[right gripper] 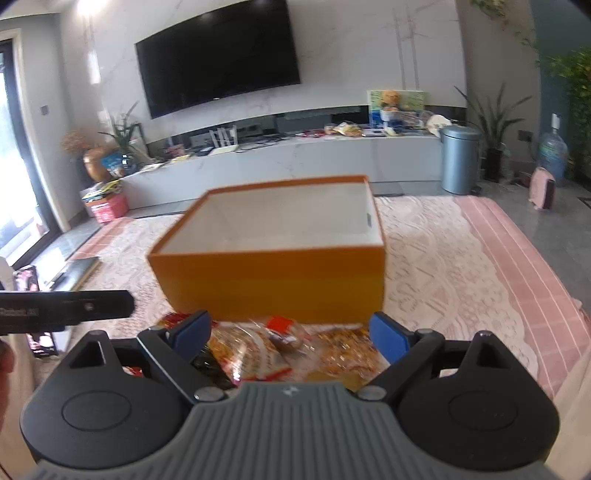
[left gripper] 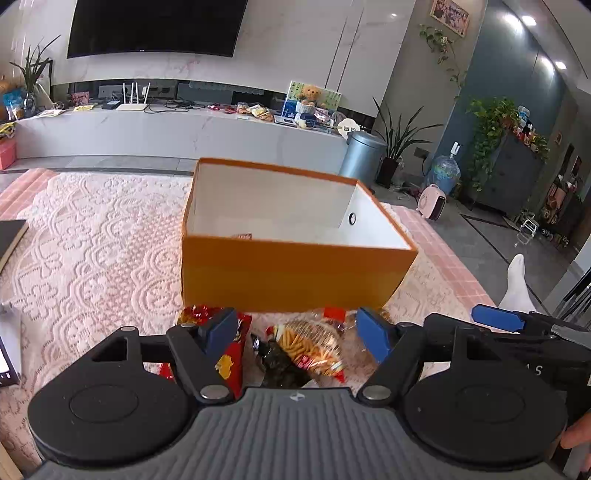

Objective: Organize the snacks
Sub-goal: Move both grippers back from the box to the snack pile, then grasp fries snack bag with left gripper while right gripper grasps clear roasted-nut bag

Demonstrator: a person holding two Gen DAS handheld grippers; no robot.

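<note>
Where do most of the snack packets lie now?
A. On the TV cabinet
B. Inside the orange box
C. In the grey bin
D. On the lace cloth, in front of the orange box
D: the snack packets lie piled on the lace cloth against the near wall of the orange box.

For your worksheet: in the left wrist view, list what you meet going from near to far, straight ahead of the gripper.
Left gripper → snack packets → orange box → pink lace cloth → white TV bench → wall-mounted television.
</note>
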